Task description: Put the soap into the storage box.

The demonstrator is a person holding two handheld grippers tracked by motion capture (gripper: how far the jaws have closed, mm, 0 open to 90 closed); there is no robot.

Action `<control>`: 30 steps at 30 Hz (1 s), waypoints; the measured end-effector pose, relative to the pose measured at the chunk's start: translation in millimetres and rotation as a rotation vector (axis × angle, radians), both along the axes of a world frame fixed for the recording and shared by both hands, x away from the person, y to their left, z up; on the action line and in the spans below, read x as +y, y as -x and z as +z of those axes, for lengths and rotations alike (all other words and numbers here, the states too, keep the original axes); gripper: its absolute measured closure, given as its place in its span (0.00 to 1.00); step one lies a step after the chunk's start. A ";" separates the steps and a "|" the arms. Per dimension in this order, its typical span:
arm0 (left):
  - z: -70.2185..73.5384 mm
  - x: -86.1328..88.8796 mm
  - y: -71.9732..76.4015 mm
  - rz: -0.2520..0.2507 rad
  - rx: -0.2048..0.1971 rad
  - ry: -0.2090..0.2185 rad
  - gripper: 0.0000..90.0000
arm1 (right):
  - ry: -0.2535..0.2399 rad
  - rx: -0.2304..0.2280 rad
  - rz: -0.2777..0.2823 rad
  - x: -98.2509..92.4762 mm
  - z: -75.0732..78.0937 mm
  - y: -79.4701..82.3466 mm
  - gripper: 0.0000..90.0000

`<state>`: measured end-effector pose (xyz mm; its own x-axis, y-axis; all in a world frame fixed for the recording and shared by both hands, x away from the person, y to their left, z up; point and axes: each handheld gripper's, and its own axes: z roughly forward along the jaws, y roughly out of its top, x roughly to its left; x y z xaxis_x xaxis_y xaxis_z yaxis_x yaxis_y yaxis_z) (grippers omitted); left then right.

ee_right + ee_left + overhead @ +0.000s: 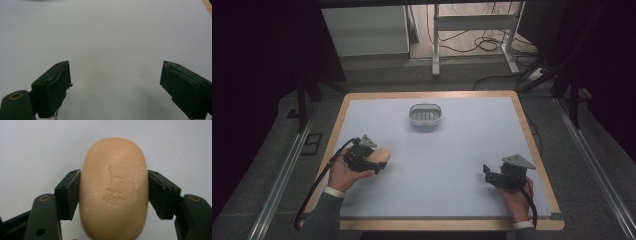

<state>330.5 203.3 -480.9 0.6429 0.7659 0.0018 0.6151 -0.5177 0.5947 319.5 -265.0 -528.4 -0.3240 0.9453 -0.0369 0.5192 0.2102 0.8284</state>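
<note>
The left gripper (pixel 113 192) squeezes a bar of soap (pixel 113 190) from both sides, one pad on each long side, and the soap has a mark pressed into its top. From above, the soap (pixel 381 155) sits on the near left part of the white mat (pixel 437 165). The right gripper (pixel 115 85) is far to the right of the soap, jaws wide apart over bare mat. Well beyond the soap, near the far edge, sits what may be a soap dish (pixel 425 115)
</note>
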 end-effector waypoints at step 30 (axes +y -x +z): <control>11.0 -22.6 -8.5 -0.045 -0.028 -0.004 0.36 | 0.000 0.004 -0.001 0.1 -0.2 -0.6 0.11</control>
